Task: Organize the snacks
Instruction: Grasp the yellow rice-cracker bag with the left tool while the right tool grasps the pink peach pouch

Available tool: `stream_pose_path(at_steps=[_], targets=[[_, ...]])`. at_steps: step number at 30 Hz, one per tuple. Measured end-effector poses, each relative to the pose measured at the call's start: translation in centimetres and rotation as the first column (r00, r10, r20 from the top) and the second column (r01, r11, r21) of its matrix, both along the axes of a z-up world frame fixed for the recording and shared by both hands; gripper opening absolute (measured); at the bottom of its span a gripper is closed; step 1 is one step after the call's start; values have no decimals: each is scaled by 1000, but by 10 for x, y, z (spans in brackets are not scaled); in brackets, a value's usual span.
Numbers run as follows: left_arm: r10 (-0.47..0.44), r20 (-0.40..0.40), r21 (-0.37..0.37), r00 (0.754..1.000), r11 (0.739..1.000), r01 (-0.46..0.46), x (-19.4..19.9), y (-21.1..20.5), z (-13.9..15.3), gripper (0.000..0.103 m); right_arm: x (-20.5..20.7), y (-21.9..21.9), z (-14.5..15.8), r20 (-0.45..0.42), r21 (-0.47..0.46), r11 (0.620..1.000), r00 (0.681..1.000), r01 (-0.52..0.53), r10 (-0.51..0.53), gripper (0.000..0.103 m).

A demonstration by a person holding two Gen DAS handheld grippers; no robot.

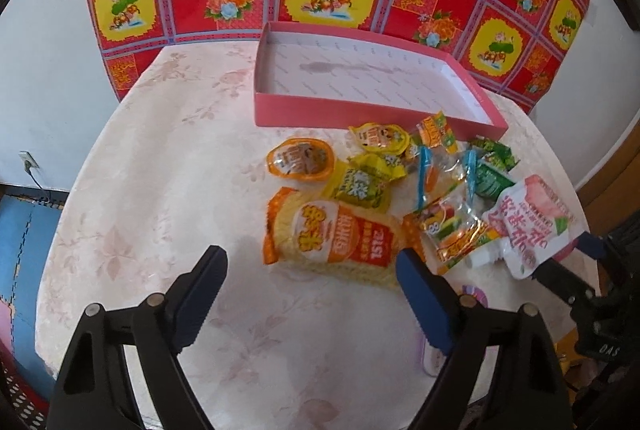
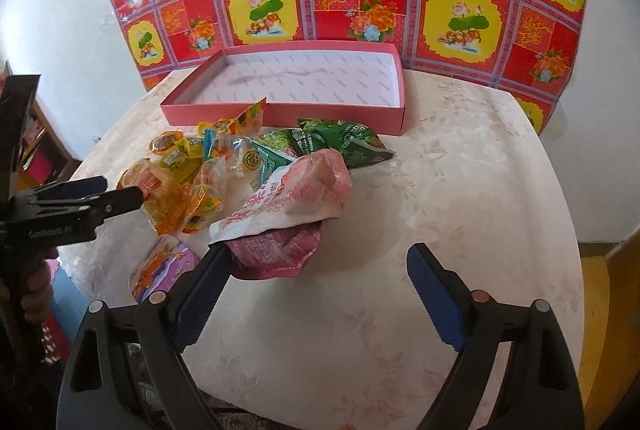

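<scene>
Snacks (image 1: 384, 197) heaped on the pale floral table (image 1: 160, 169), just in front of a shallow pink box (image 1: 360, 109): crinkled yellow, orange, green, pink wrappers. Left gripper (image 1: 310, 270) and right gripper (image 2: 320, 262) both gape wide, holding nothing.

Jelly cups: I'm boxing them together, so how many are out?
2 sure: orange cup at the pile's left, yellow cup by the box. A purple-lidded item near the table edge may be a third; packets may hide more.
</scene>
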State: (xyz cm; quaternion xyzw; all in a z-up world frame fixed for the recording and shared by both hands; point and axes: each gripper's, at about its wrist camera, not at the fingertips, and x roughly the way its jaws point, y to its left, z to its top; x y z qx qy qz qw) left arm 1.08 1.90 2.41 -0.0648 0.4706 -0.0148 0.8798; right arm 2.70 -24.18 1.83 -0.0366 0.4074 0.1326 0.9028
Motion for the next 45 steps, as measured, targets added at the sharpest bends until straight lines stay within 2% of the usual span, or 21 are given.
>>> stream_pose_path(at_steps=[11,20,31,36,45], targets=[[25,-52,-61,998,998,-28,25,-4,-9,90,-1,-7,7,31,23,1000,999,-12,11,91],[-7,-54,33,999,999,9,36,-23,-14,90,9,-2,9,26,46,999,999,-23,22,91],[-23,-29,25,999,999,24,27,-18,-13,85,23,22,-14,-75,26,997,995,-69,71,91],[-35,-29,26,999,999,36,26,-18,-13,85,27,29,-27,-139,-32,996,988,-79,73,91],[-61,-3,85,998,994,61,26,-28,-17,89,28,30,-29,-137,-71,996,990,-47,37,91]])
